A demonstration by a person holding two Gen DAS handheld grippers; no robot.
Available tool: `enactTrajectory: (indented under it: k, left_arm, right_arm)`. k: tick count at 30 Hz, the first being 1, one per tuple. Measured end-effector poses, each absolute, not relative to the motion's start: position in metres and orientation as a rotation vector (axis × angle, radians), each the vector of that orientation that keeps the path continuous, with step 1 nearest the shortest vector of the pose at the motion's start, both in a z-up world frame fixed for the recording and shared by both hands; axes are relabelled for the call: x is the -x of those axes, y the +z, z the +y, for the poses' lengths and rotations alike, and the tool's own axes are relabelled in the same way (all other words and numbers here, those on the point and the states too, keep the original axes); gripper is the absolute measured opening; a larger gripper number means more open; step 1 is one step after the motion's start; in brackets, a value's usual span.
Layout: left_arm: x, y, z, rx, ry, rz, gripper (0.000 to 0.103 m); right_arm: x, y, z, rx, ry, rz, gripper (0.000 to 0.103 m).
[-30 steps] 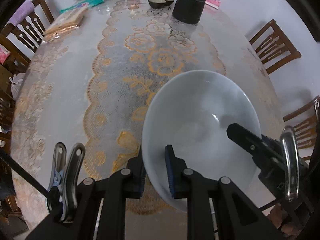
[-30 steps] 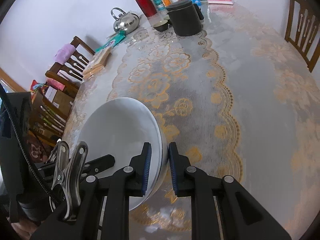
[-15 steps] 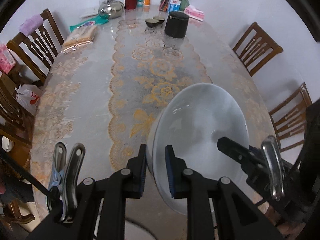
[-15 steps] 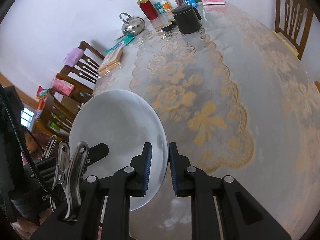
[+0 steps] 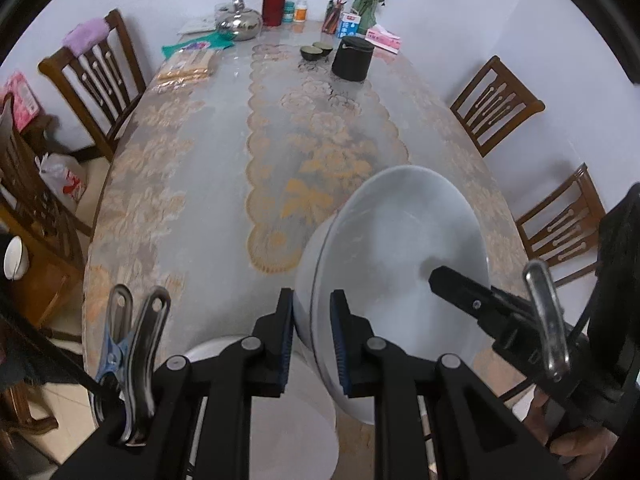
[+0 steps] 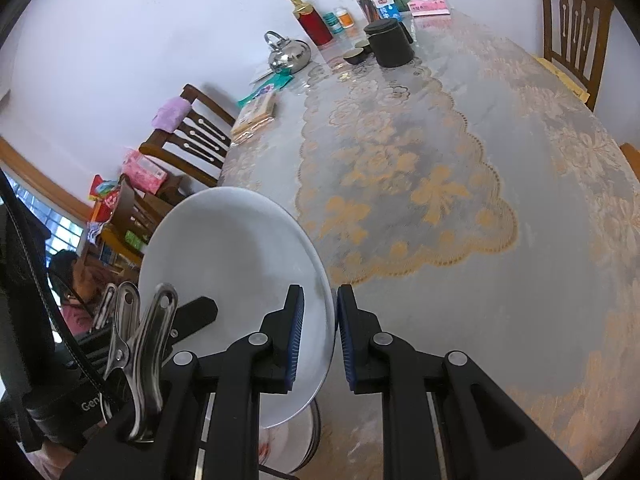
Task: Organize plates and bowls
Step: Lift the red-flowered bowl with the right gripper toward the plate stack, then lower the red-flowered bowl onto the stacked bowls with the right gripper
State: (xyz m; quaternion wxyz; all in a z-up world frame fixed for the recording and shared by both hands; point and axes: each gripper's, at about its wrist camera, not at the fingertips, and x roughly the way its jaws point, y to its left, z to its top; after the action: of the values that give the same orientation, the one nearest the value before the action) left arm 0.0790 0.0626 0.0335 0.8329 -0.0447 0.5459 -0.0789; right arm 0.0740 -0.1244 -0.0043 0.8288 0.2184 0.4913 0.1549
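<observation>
A large white bowl [image 5: 400, 256] hangs tilted above the near end of the table, held by both grippers at opposite sides of its rim. My left gripper [image 5: 312, 336] is shut on its left rim. My right gripper [image 6: 320, 340] is shut on its right rim, with the bowl [image 6: 232, 276] to the left of it. The right gripper's black finger [image 5: 460, 286] shows inside the bowl in the left wrist view. The left gripper's finger [image 6: 196, 312] shows in the right wrist view. Below the bowl, at the table's near edge, lies a white plate [image 5: 288, 420], seen as a stack of plates [image 6: 298, 440] in the right wrist view.
The oval table [image 5: 192, 184] has a lace runner down its middle. At its far end stand a black canister [image 5: 352, 60], two small dark bowls [image 5: 316, 51], a steel kettle [image 5: 240, 24], a red bottle [image 5: 274, 2] and a food packet [image 5: 188, 66]. Wooden chairs [image 5: 496, 104] line both sides.
Both grippers have risen and drawn back toward the table's near end with the bowl still held. More of the table shows, and the white plate below has come into view.
</observation>
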Motion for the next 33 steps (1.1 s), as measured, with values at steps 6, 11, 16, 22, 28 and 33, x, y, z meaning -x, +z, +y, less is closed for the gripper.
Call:
enactTrajectory:
  k: [6, 11, 16, 22, 28, 33]
  left_arm:
    - [-0.044, 0.039, 0.090, 0.143, -0.147, 1.166, 0.018]
    - [-0.019, 0.042, 0.115, 0.148, -0.111, 1.158, 0.018]
    - [0.000, 0.029, 0.139, 0.181, -0.075, 1.180, 0.018]
    - [0.013, 0.009, 0.149, 0.197, -0.074, 1.207, 0.018]
    - [0.018, -0.005, 0.148, 0.189, -0.083, 1.216, 0.018]
    - [0.018, -0.013, 0.149, 0.184, -0.088, 1.226, 0.018]
  right_arm:
    - [-0.050, 0.008, -0.103, -0.448, 0.359, 1.036, 0.020]
    - [-0.031, 0.009, -0.076, -0.418, 0.399, 1.055, 0.020]
    - [-0.014, -0.006, -0.050, -0.402, 0.423, 1.109, 0.020]
    - [-0.003, -0.021, -0.035, -0.362, 0.408, 1.137, 0.020]
    - [0.001, -0.027, -0.028, -0.320, 0.375, 1.139, 0.020]
    - [0.004, -0.031, -0.025, -0.298, 0.360, 1.136, 0.020]
